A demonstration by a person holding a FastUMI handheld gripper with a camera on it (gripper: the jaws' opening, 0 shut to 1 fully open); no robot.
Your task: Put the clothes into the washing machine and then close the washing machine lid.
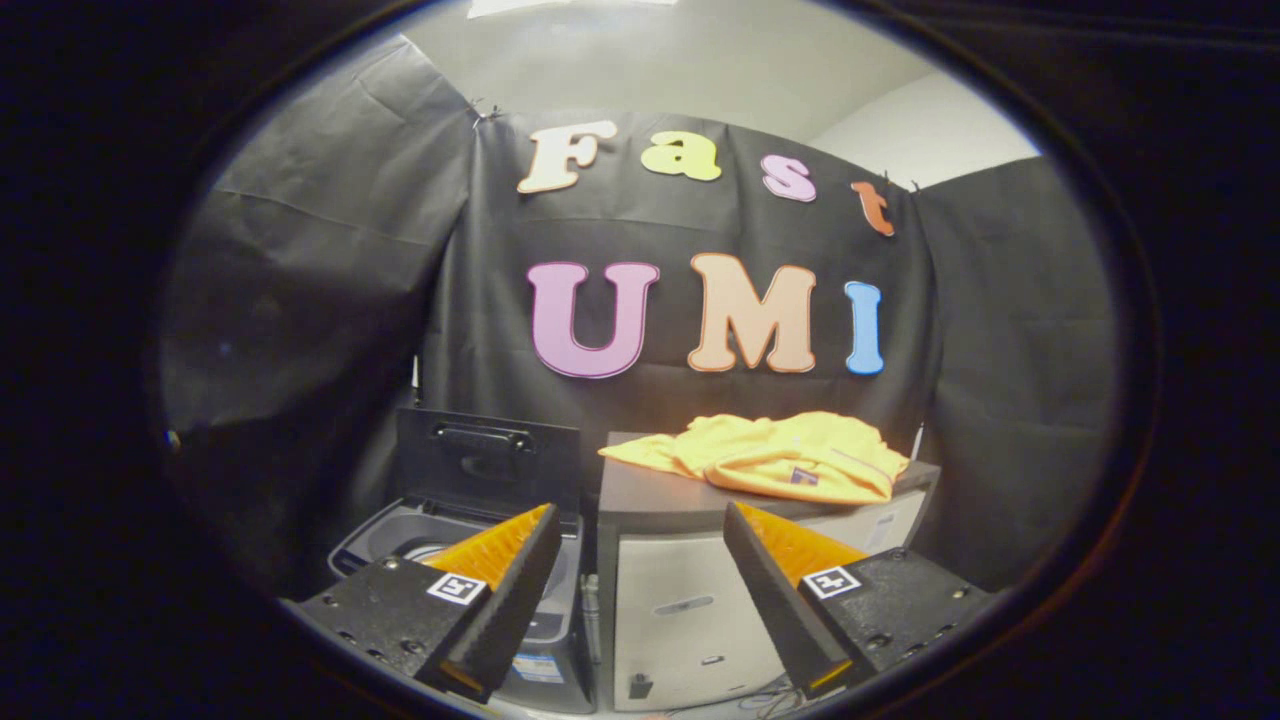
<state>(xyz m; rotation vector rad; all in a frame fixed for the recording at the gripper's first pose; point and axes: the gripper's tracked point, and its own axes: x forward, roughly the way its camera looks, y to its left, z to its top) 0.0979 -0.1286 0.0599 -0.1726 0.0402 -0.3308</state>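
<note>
From the gripper view, nothing of the job looks done yet. The crumpled yellow cloth garment (770, 457) lies in a soft heap on the flat dark top of a boxy pale cabinet (690, 610), beyond the fingers and well apart from them. Just beside the cabinet stands the small dark-bodied top-loading washing machine (470, 560), its flat black lid (488, 462) with a moulded handle propped upright, the round tub open below. The gripper (637, 545) hangs in front of both, fingers spread wide and holding nothing — wedge-shaped, hard-edged. Still to come, I'd judge: pick up the garment, drop it in the tub, swing the lid down.
</note>
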